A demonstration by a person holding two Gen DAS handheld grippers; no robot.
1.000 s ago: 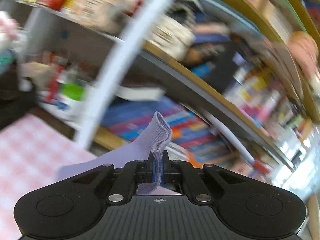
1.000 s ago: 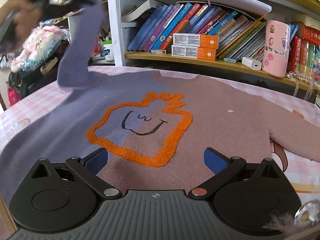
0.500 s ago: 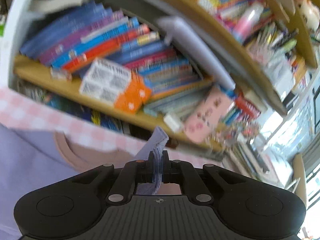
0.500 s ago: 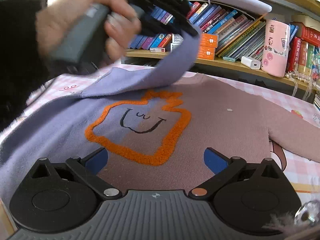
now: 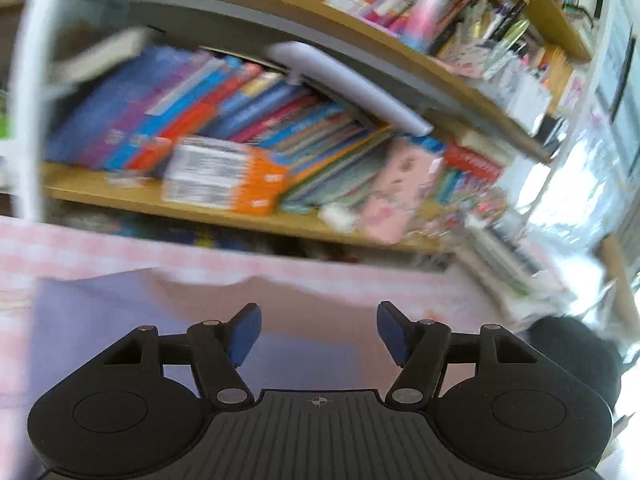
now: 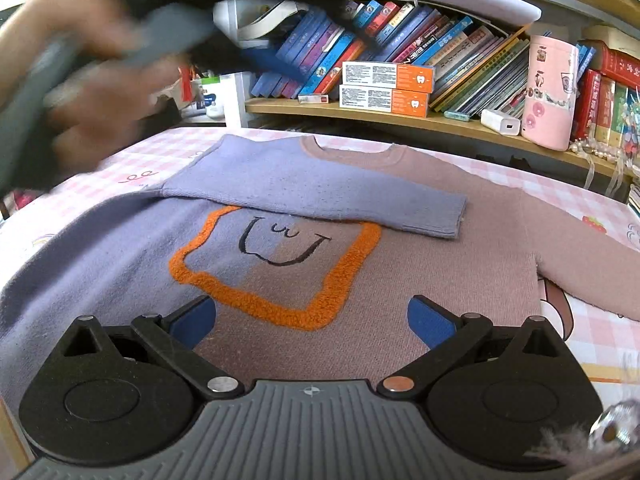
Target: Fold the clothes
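Left gripper (image 5: 319, 334), jaws apart and empty, above the folded purple sleeve (image 6: 320, 190); right gripper (image 6: 312, 322) also open. A careless pass could drag that sleeve askew.

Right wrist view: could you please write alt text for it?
A purple-and-mauve sweater lies flat on a pink checked tablecloth, its purple sleeve folded across the chest. The open right claw hovers above its hem.

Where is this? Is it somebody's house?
Probably a home, maybe a child's room or study corner. A sweater lies on a pink checked tablecloth, and behind it wooden shelves hold rows of books and a pink cup.
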